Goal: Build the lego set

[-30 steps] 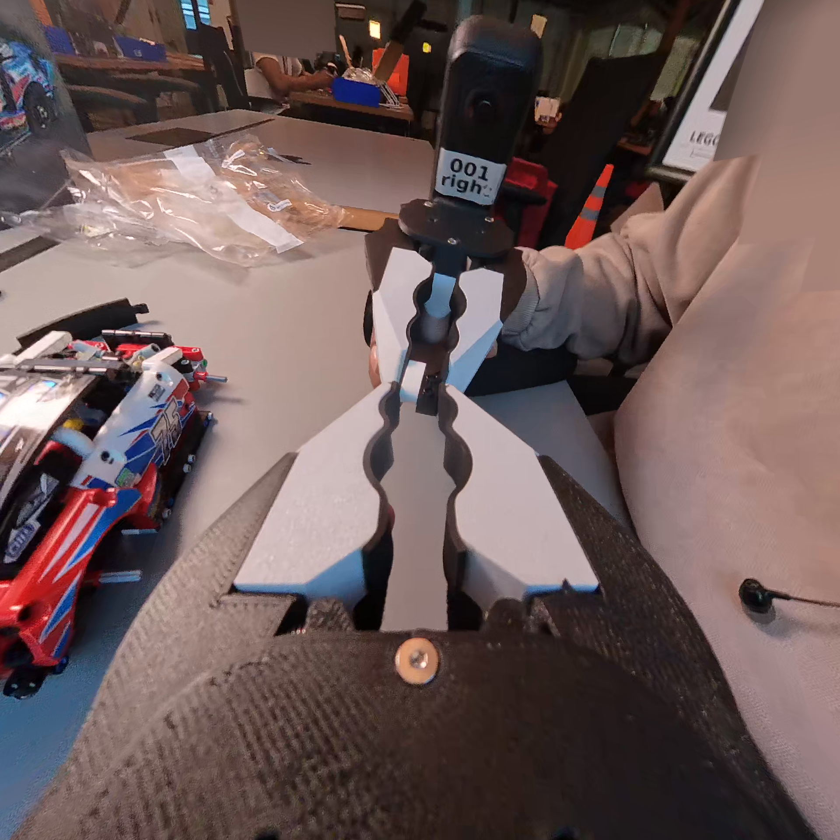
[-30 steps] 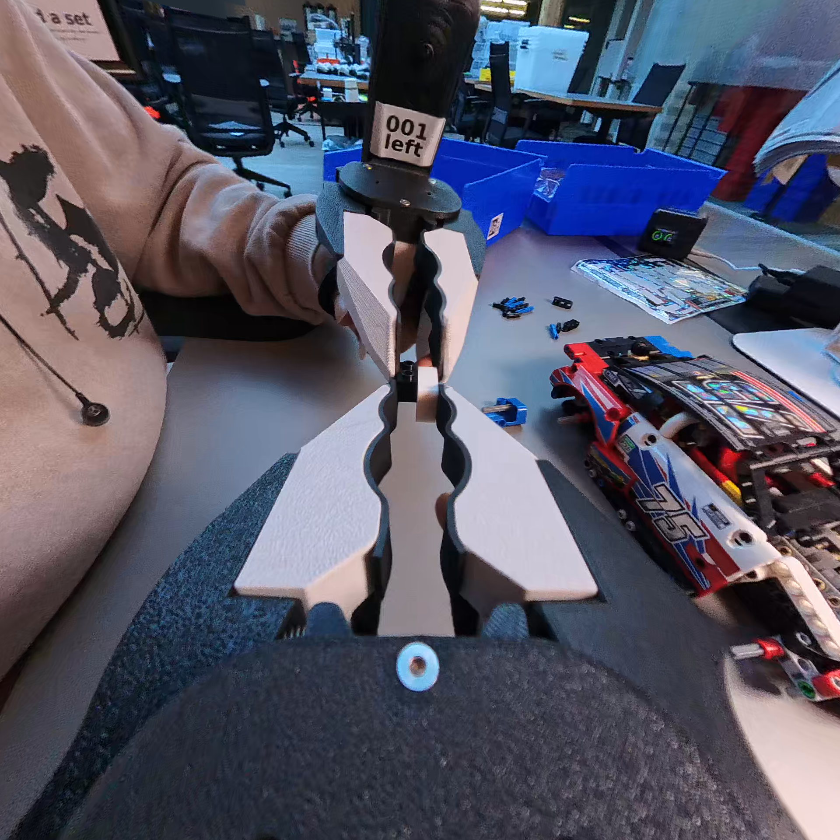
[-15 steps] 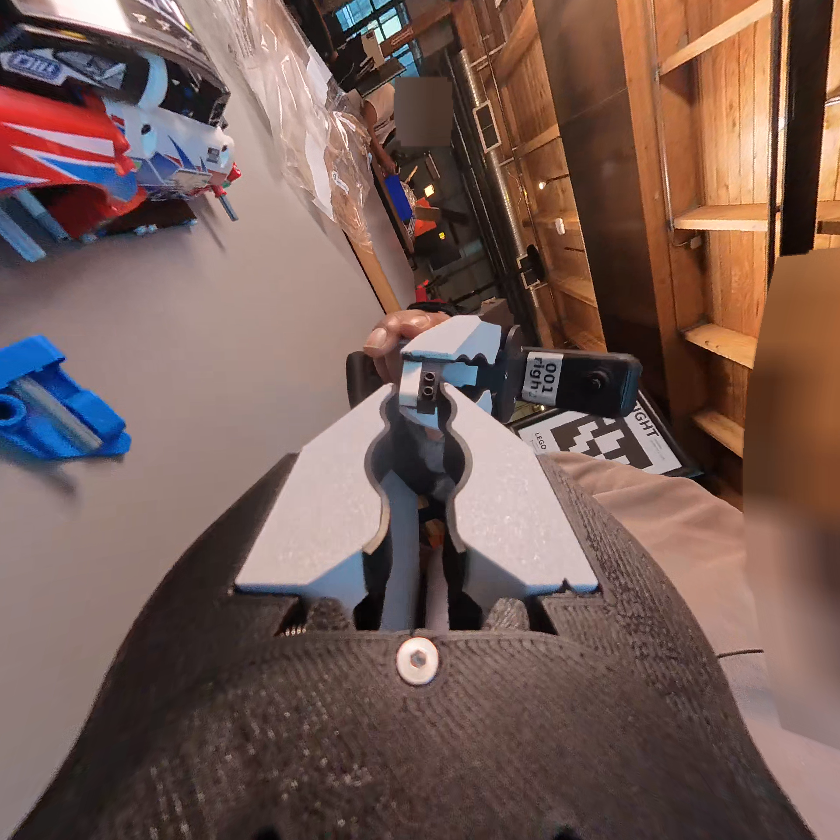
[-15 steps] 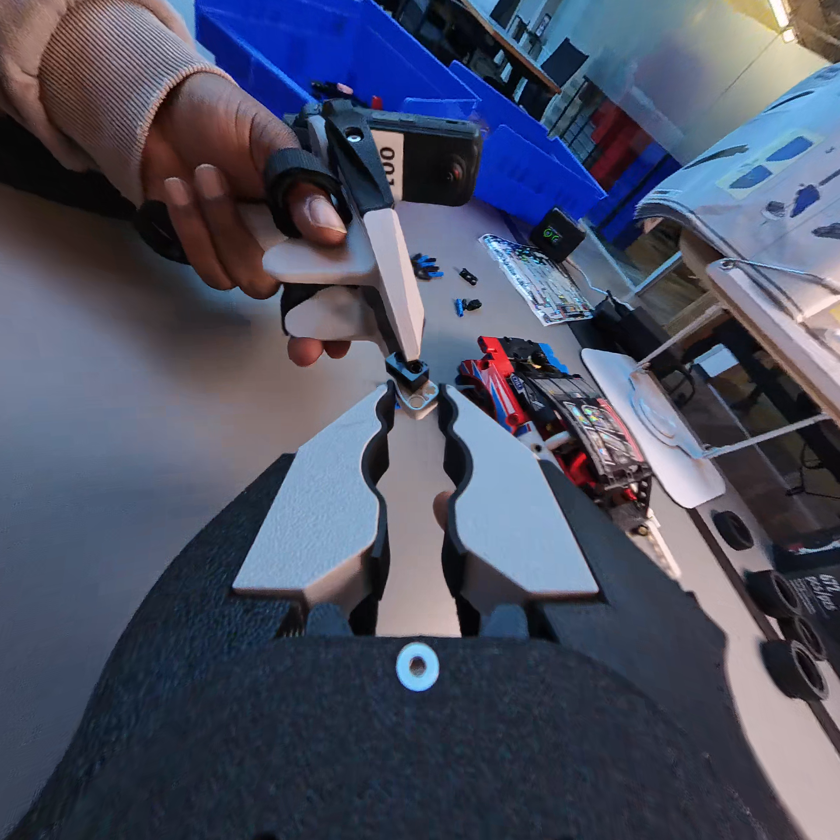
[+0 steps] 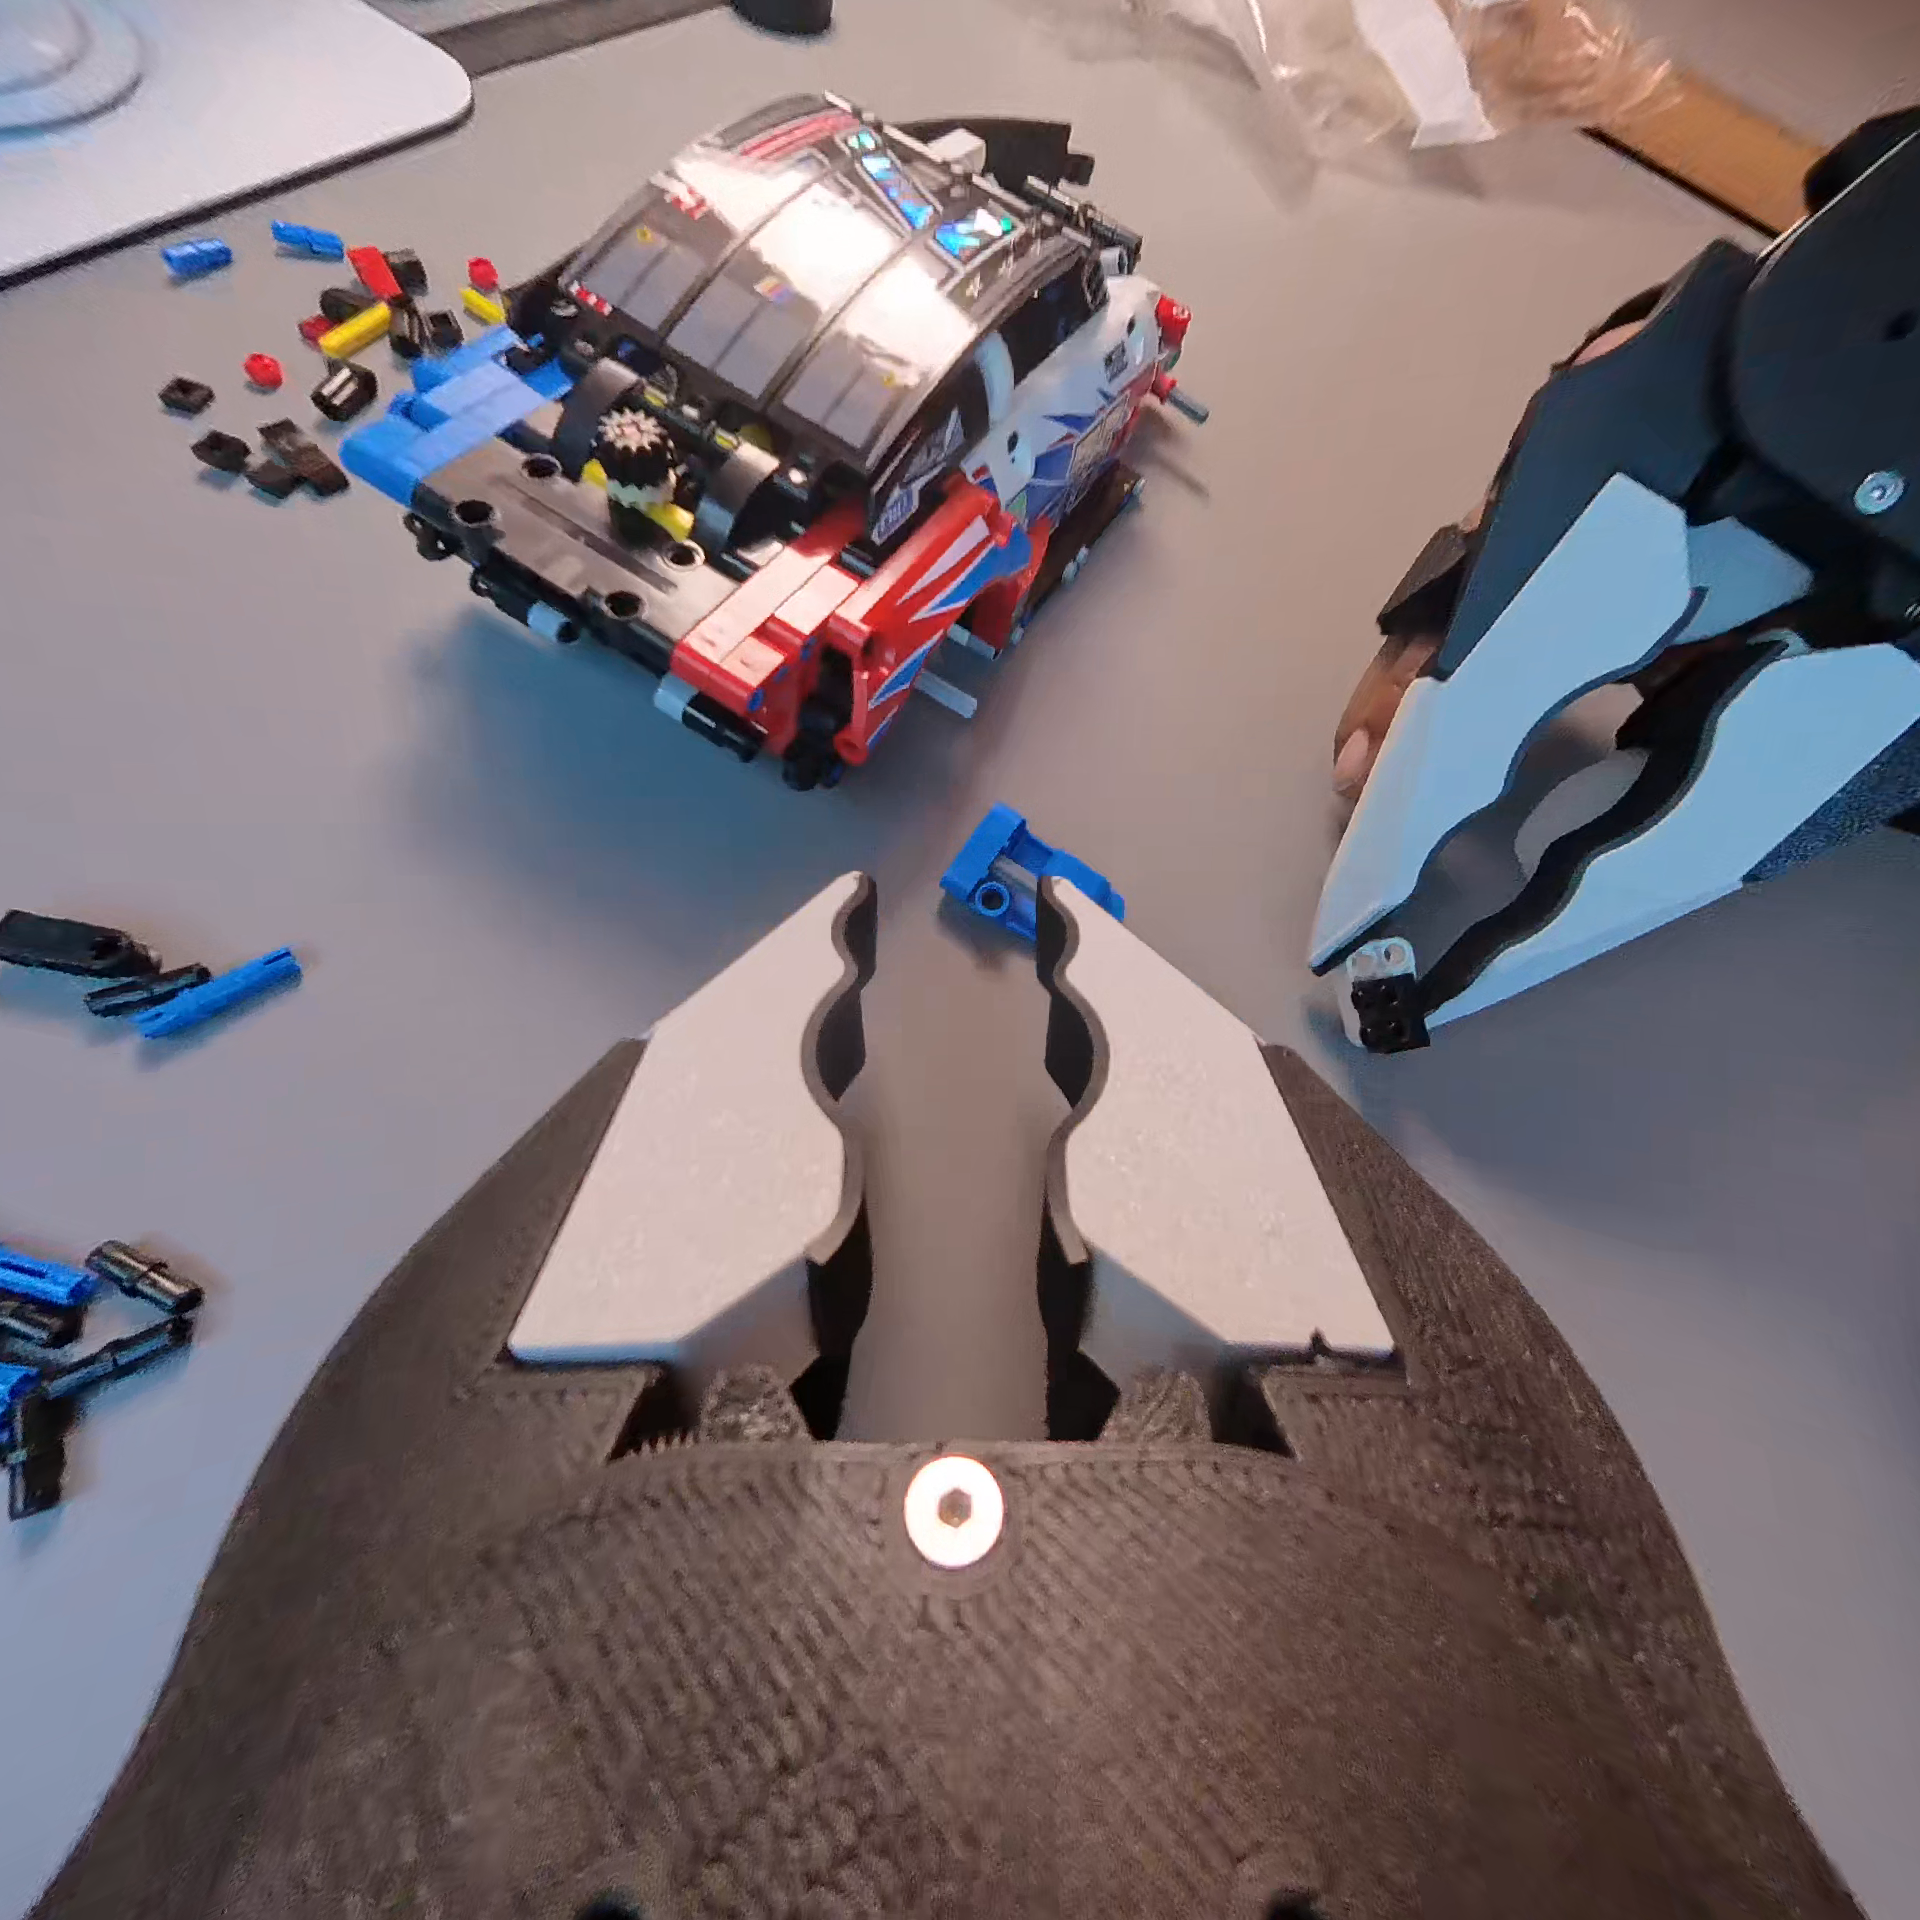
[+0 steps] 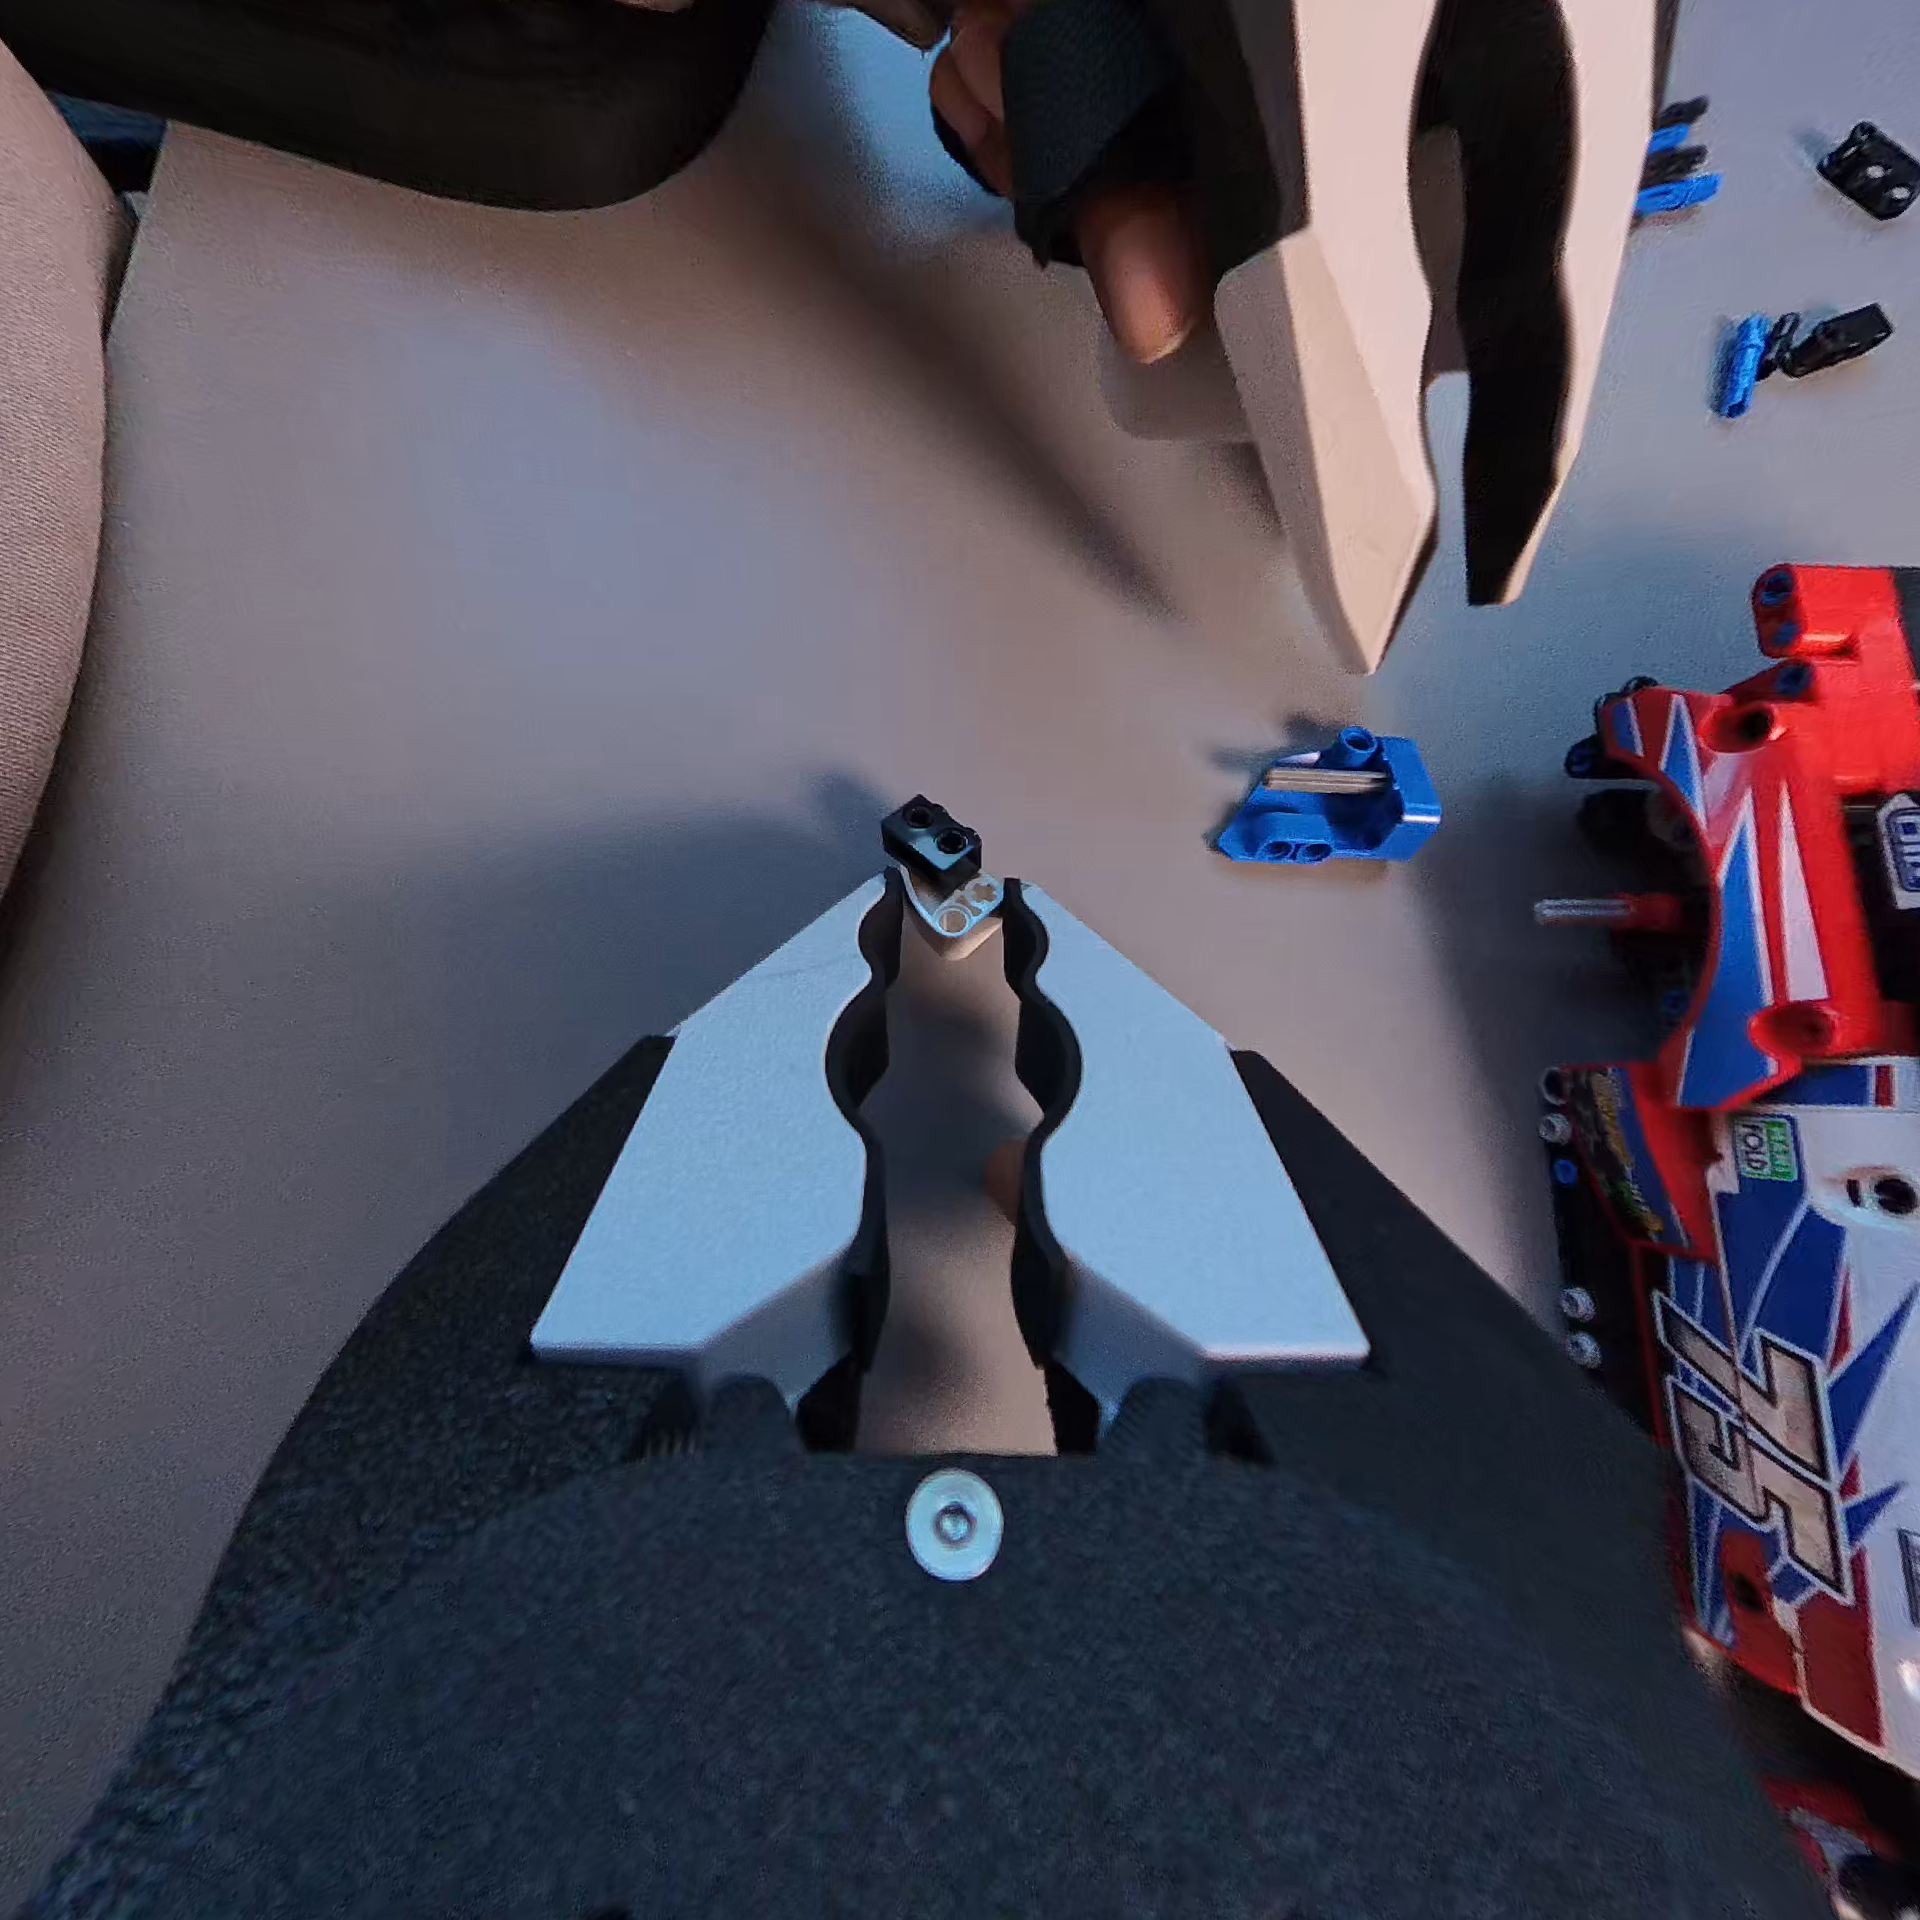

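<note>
Over the smooth grey surface, the left claw gapes empty. Beside the glossy car, the right claw pinches a small white-and-black holed piece.

The right gripper pinches a small white-and-black lego piece at the tips of its fingers, above the grey table. A blue lego part lies on the table just right of it. The red, white and blue lego car sits at the right edge. The left gripper hangs at the top, empty, with its fingers spread.
</note>
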`<state>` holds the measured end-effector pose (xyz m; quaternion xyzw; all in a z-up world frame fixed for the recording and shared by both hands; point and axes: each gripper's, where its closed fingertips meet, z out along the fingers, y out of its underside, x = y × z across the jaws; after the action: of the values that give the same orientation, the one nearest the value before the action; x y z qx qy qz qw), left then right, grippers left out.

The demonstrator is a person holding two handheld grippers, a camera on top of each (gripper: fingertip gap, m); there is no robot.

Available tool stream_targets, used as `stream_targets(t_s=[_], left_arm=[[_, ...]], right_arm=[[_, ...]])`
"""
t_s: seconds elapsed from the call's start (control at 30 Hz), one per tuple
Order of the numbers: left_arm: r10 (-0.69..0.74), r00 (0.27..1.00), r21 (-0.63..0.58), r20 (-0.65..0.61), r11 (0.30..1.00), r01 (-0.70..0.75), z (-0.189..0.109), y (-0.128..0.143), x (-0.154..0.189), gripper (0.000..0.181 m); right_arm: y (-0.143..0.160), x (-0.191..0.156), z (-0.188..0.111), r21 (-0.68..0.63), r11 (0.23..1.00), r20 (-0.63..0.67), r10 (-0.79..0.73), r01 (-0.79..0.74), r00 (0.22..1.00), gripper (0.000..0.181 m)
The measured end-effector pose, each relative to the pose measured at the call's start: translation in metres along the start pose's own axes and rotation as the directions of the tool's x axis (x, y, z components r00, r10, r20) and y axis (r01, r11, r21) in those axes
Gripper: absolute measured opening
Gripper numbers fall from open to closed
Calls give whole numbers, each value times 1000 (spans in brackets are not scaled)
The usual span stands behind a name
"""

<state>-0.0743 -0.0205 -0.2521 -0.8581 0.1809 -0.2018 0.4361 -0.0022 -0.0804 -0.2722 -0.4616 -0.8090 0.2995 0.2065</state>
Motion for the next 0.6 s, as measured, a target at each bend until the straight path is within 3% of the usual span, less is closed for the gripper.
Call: stream_targets(t_s=[0.03,0.13,0.37,0.6], left_arm=[[19,1000,-20,-14,1000,-19,3,4,1,30],[93,995,-51,-34,994,-95,10,7,4,32],[267,959,-95,-97,956,-276,24,9,11,26],[381,919,-94,-102,916,-390,29,10,23,15]], right_arm=[[0,-1,0,-1,1000,-1,-7,7,1000,20],[-4,-1,-8,46,999,15,19,-20,1000,33],[-4,43,-38,212,964,-97,185,-162,978,27],[11,67,-28,193,959,-187,246,-210,951,23]])
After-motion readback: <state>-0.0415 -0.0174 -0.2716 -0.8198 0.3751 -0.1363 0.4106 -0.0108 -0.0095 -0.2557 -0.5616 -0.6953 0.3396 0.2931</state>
